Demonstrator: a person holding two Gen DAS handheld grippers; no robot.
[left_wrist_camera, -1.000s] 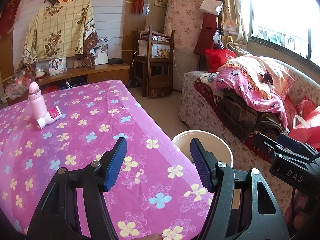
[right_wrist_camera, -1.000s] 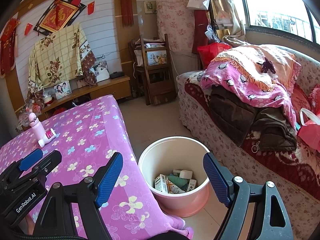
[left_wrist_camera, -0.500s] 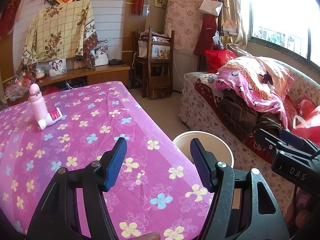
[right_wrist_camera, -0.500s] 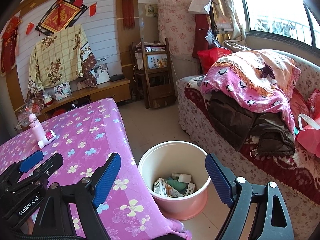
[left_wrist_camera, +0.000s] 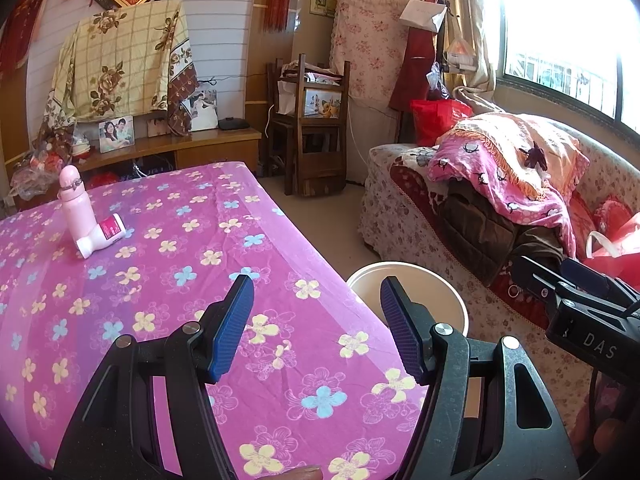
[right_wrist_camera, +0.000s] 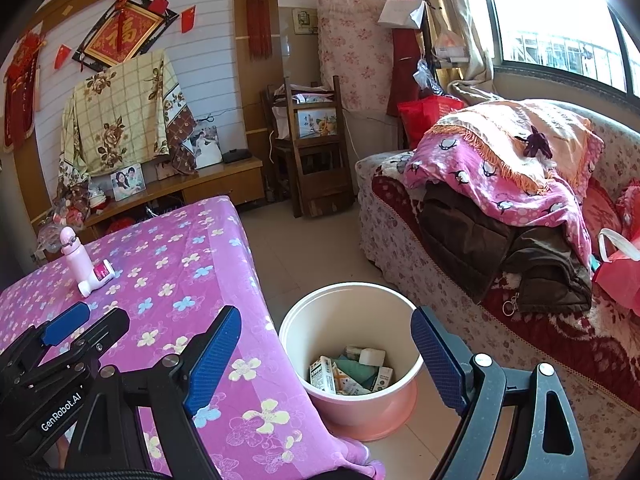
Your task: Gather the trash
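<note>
Pink bucket stands on the floor just beside the table, with cartons inside. Both the left gripper and the right gripper are spread wide, holding nothing. I think the small white bottle lying by the pink flask needs a low, level approach.

We see a sunlit living room: a white panelled wall, a beige tiled floor, a low wooden cabinet, a dark wooden chair, a floral sofa under a bright window.
</note>
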